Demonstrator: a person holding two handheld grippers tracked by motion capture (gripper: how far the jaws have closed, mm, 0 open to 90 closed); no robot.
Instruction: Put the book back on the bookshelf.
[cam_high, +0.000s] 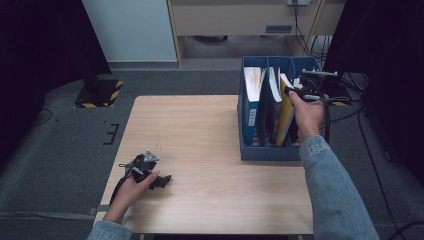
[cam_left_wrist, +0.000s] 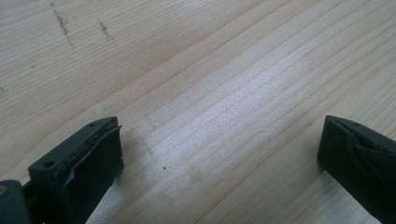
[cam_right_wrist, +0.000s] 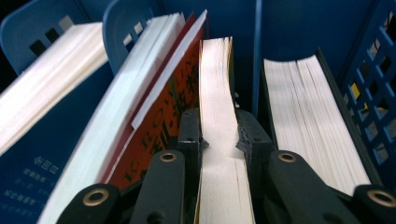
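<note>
Standing on a grey carpet floor, the wooden table is the biggest thing in the high view, with a light grain and a few small dark marks visible in the left gripper view. On its right far part stands the blue file rack, which has three compartments divided by blue walls, and its right outer wall has many small square holes in the right gripper view. Inside the rack are several books, all standing with some tilt. A blue book with white pages leans in the left compartment. Beside it, in the middle compartment, leans an orange book with dark letters on its cover. A thick book with a dark cover stands in the right compartment, near the holed wall.

Between the orange book and the divider stands the yellow book, thin and a little bent. The right gripper is clamped on the page edge of this yellow book, one jaw pressing on each side. The left gripper rests low over the near left part of the table, well apart from the rack, and its jaws stand wide apart with bare wood between them.
</note>
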